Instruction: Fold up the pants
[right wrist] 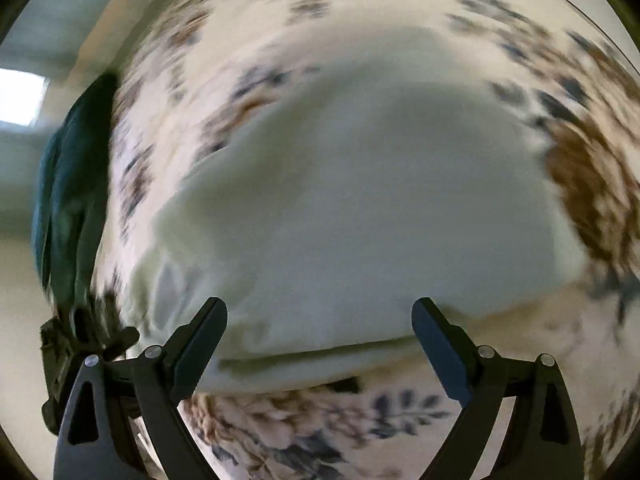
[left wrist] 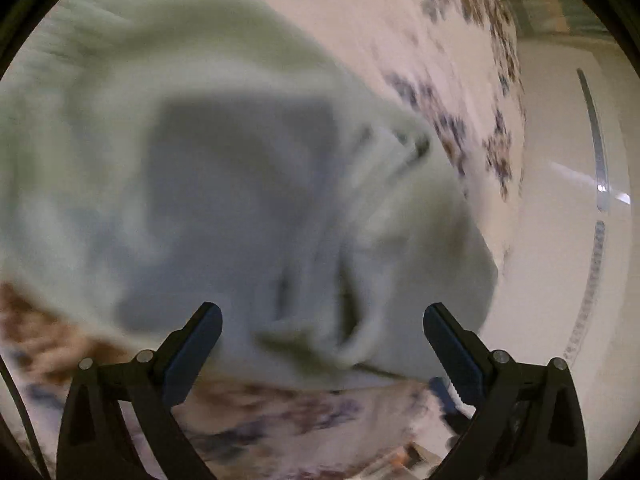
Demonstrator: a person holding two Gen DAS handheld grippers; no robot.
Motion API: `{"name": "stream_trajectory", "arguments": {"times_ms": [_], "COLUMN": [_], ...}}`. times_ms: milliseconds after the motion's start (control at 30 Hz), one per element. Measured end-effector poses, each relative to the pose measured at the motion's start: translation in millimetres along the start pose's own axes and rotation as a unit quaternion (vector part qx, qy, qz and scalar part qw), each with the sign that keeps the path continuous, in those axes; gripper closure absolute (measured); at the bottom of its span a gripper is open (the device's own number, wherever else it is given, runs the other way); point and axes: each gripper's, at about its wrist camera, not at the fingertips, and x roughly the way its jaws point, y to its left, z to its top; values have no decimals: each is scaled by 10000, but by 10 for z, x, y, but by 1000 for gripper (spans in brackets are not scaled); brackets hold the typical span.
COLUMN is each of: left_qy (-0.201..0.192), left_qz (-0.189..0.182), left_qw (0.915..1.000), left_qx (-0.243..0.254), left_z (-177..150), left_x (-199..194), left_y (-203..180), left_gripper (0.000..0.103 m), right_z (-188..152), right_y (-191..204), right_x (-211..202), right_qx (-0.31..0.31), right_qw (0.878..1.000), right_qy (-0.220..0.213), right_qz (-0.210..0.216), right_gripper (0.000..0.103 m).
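Pale mint-green pants [left wrist: 224,184] lie bunched on a floral bedspread [left wrist: 400,32], blurred by motion in the left wrist view. My left gripper [left wrist: 322,320] is open and empty just above the rumpled near edge of the pants. In the right wrist view the pants [right wrist: 360,208] lie smoother, with a folded edge along the near side. My right gripper [right wrist: 320,314] is open and empty, its fingers standing apart over that near edge.
The floral bedspread [right wrist: 312,432] surrounds the pants on all sides. A dark teal cloth [right wrist: 68,192] hangs at the bed's left edge in the right wrist view, with my other gripper [right wrist: 72,356] below it. A pale floor [left wrist: 560,200] lies to the right in the left wrist view.
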Motion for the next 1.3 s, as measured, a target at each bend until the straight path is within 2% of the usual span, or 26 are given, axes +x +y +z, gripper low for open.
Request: {"name": "stream_trajectory", "arguments": {"times_ms": [67,133,167,267,333,367,400,433,467,500,567,633,667,700,733,800,833,867,900,933,967,1000,1100,1167,1233,1300], "left_qy": [249,123,41,-402,-618,-525,-490,-463,-408,-320,-314,-699,-905,-1084,-1215,-1301,-1298,-1291,-1252,-1175,-1130,-1050,-999,-1043,-946,-649], "left_qz": [86,734,1037,1163,1384,1439,1341,1019,842,755,946,1398,1520,1633,1745,1759,1828,1837,1778,1805,1803,1671,1442,1354,1284,1277], "left_qw": [9995,9957,9913,9872,9841,9854,9892,9937,9954,9964,9950,9873,9835,9795,9758,9739,9726,9723,9737,9739,9745,9776,9815,9810,9803,9805], "left_qx": [190,553,813,1011,922,738,336,-77,-185,-190,-23,292,389,468,503,604,618,643,685,715,718,731,766,915,1163,1346], "left_z": [40,14,-28,-286,-433,-443,-442,-422,-405,-382,-366,-403,-429,-434,-424,-328,-281,-191,-123,-29,27,90,206,258,320,418], "left_x": [285,439,467,206,66,80,81,64,54,27,-138,-374,-454,-532,-573,-561,-504,-440,-371,-287,-241,-189,-163,-188,-148,52], "left_y": [-150,-287,-349,-341,-180,-48,122,273,318,307,219,79,35,10,-29,-99,-126,-149,-151,-186,-205,-237,-402,-526,-650,-775], "left_gripper": [3,30,76,83,82,81,79,78,73,68,63,58,52,46,46,46,46,46,46,46,46,46,46,46,41,40], "right_z": [51,100,122,223,312,369,405,467,524,602,745,865,954,1047,1097,1210,1248,1282,1313,1371,1436,1562,1782,1772,1748,1760], "right_y": [-259,-436,-482,-598,-630,-636,-630,-633,-627,-605,-536,-392,-249,-50,83,512,716,930,1043,1110,1076,930,627,697,730,694], "right_x": [-50,-110,-134,-241,-327,-379,-419,-443,-461,-468,-472,-433,-374,-273,-201,165,365,623,819,1080,1225,1359,1311,1000,753,498], "right_qx": [315,409,406,402,324,257,200,138,89,27,7,-105,-214,-395,-561,-1030,-1287,-1601,-1776,-2001,-2075,-1941,-1361,-1811,-2020,-2002], "right_qw": [9995,9992,9992,9991,9994,9995,9996,9997,9998,9999,10000,9995,9989,9968,9948,9880,9838,9762,9731,9689,9678,9695,9780,9756,9740,9762], "right_qy": [-6,-23,-35,-98,-139,-182,-190,-177,-174,-153,-73,-34,6,63,106,497,696,1010,1167,1361,1414,1476,1578,1197,909,826], "right_qz": [28,-22,-38,16,24,5,-12,-25,-41,-43,66,295,427,696,839,1033,1036,1055,886,518,159,-237,15,-325,-478,-150], "right_gripper": [7,7,7,7,7,7,7,7,7,7,7,7,8,15,22,51,52,60,69,70,93,103,103,102,85,48]}}
